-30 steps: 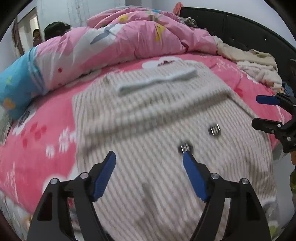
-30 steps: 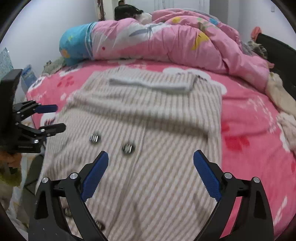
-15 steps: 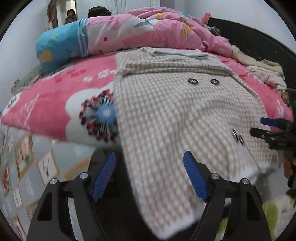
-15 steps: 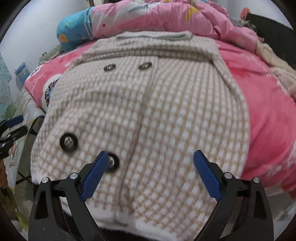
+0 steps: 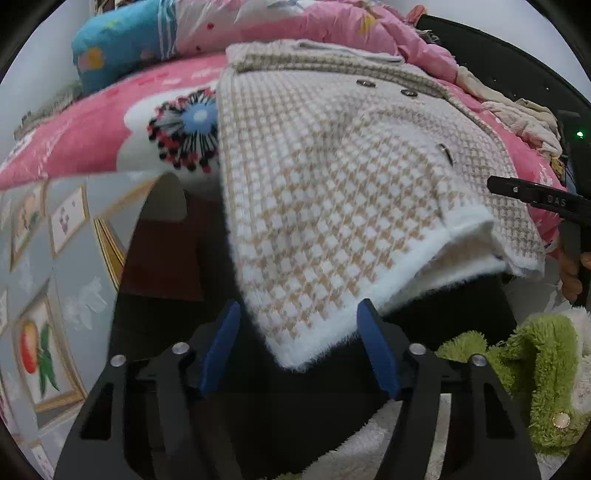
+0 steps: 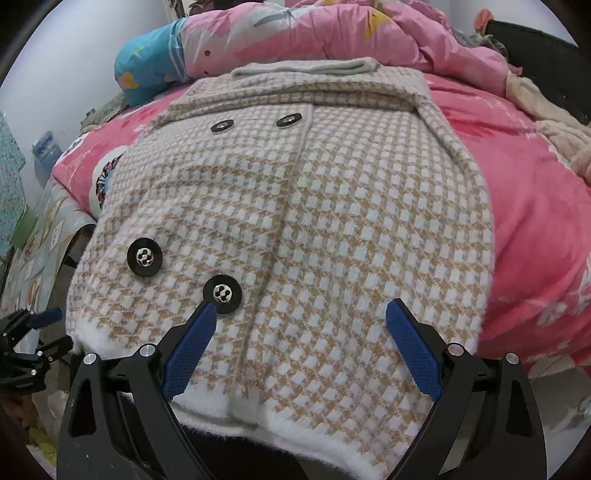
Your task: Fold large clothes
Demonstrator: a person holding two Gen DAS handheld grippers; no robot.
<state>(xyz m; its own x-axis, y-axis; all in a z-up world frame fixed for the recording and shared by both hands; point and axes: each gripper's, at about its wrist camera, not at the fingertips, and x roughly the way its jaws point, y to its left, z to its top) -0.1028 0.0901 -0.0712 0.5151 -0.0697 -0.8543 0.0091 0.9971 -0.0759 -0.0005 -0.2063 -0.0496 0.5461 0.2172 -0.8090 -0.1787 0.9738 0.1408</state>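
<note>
A large beige-and-white houndstooth coat (image 5: 332,177) with black buttons (image 6: 144,256) lies flat on the pink bed, its white fuzzy hem (image 6: 314,439) hanging over the bed's near edge. My left gripper (image 5: 299,332) is open, its blue pads on either side of the hem's left corner, not closed on it. My right gripper (image 6: 301,332) is open, straddling the hem near the lower right, with one pad by a button (image 6: 222,294). Each gripper shows at the edge of the other's view: the right one in the left wrist view (image 5: 535,197), the left one in the right wrist view (image 6: 33,339).
A pink bunched duvet (image 6: 332,33) and a blue pillow (image 6: 147,70) lie at the far side of the bed. Loose pale clothes (image 5: 517,118) sit by the black headboard (image 5: 498,66). A green fuzzy rug (image 5: 535,369) and a patterned bed skirt (image 5: 48,277) are below.
Both grippers have dropped from over the coat's middle down to its hem at the bed's edge. The left one moved closer to the hem's left corner. Both stayed open.
</note>
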